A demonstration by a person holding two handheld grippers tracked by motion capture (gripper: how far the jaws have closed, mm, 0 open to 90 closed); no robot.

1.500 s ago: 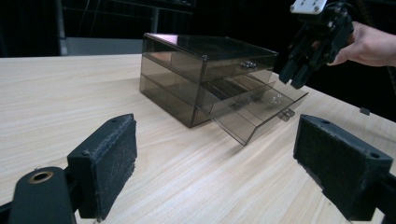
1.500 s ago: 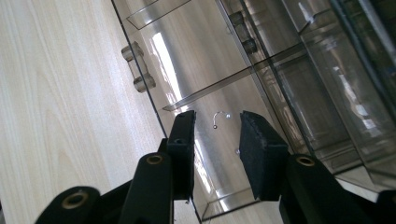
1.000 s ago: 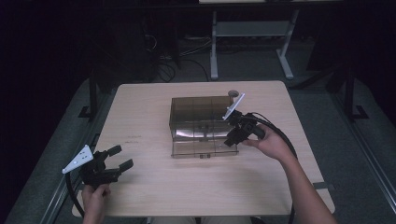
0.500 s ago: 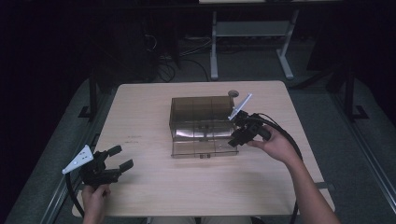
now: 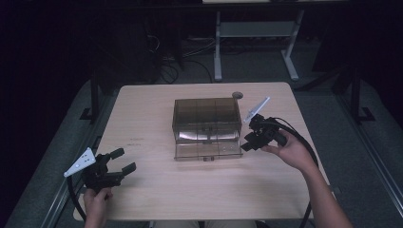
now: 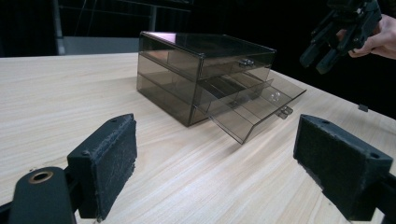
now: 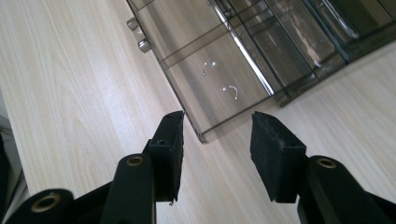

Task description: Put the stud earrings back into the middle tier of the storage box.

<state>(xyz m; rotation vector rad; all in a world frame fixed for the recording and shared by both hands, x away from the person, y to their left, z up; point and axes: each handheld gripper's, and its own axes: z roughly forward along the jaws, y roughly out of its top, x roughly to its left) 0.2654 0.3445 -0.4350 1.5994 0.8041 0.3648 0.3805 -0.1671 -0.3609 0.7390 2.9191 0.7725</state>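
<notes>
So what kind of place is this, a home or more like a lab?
Most likely a lab or recording room: a bare wooden table under a dark surround, loose cables on the floor, and a metal desk frame behind.

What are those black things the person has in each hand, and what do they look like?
They are handheld tongs. The left tongs and right tongs are black, each with two blocky jaws faced in rough dark foam, a grey three-cornered plate on top and a thick black cable trailing off. The forearms are bare.
</notes>
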